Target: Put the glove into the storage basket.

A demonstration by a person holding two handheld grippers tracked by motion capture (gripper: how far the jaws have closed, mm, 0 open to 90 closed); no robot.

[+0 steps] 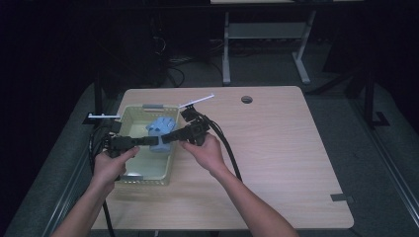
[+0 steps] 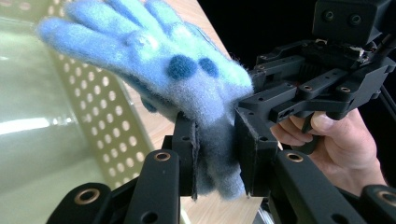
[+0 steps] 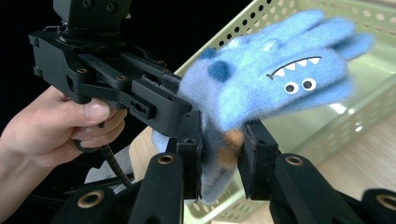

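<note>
Left gripper [image 2: 217, 163] and right gripper [image 3: 219, 154] both clench the cuff of a fuzzy blue glove [image 3: 275, 79]; it hangs over a pale green basket [image 1: 129, 116].

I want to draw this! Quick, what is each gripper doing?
Left gripper: shut on the glove's cuff.
Right gripper: shut on the glove's cuff too.

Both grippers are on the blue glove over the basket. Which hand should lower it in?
Left, probably: the left gripper hangs over the basket clamping the blue glove; the right gripper reaches in from outside.
</note>
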